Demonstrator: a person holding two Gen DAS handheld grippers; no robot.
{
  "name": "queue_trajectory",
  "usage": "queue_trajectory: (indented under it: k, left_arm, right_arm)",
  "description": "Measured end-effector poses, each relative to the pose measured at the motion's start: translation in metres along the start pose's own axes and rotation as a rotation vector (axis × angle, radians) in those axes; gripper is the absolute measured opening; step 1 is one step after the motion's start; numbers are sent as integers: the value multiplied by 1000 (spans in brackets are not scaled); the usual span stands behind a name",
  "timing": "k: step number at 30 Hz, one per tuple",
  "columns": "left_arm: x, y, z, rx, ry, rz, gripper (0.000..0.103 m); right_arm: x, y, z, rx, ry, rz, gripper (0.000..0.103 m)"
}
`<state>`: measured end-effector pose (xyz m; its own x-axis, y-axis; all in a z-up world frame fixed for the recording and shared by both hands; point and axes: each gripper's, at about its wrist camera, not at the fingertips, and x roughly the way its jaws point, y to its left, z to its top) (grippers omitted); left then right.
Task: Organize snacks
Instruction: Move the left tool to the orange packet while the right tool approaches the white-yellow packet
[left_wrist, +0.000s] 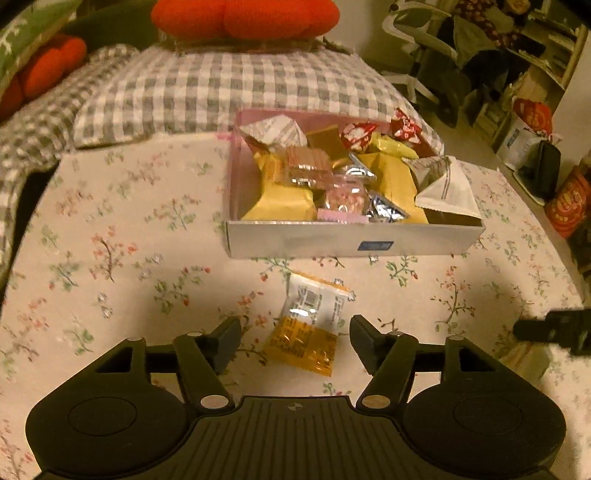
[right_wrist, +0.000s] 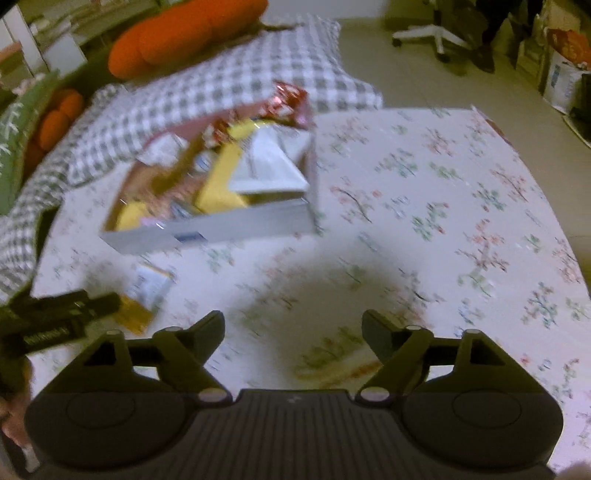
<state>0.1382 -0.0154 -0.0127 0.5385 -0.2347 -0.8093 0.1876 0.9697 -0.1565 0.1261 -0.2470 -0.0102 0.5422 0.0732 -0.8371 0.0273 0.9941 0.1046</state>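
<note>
Left wrist view, left to right. Orange cushion (left_wrist: 44, 70) at 10 o'clock, lying on a grey checked blanket (left_wrist: 207, 88) that runs across the top. A second orange cushion (left_wrist: 245, 16) sits at 12 o'clock. Floral tablecloth (left_wrist: 110, 240) covers the surface below. Left gripper (left_wrist: 295, 341) at 6 o'clock, jaws wide, nothing held. A single snack packet (left_wrist: 308, 323) (white upper part with barcode, orange lower part) lies flat on the cloth between the two fingertips; contact with either finger cannot be confirmed. Just beyond it, at 12 to 1 o'clock, a shallow white cardboard box (left_wrist: 351, 240) holds a heap of wrapped snacks (left_wrist: 332, 177): yellow, red-and-white, silver, pink and white wrappers. At 3 o'clock a black part of the right gripper (left_wrist: 554, 328) enters from the edge.

Right wrist view (motion-blurred). The left gripper (right_wrist: 62, 317) shows at 9 o'clock, next to the snack packet (right_wrist: 147, 295), which lies on the tablecloth (right_wrist: 443, 221). The box (right_wrist: 236, 225) sits at 11 o'clock, near the packet but apart from it. Right gripper (right_wrist: 293, 334) at 6 o'clock, jaws wide and empty, over bare cloth with a dark shadow (right_wrist: 317, 291) ahead of it. Swivel chair base (right_wrist: 436, 35) at 1 o'clock on the floor.
</note>
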Motion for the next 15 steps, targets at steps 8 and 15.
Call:
queue_trajectory:
  k: [8, 15]
  left_arm:
    - [8, 2, 1, -11, 12, 6, 72]
    - [14, 2, 1, -4, 24, 16, 73]
  right_arm:
    - [13, -16, -14, 77, 121, -60, 84]
    - [1, -28, -26, 173, 131, -24, 86]
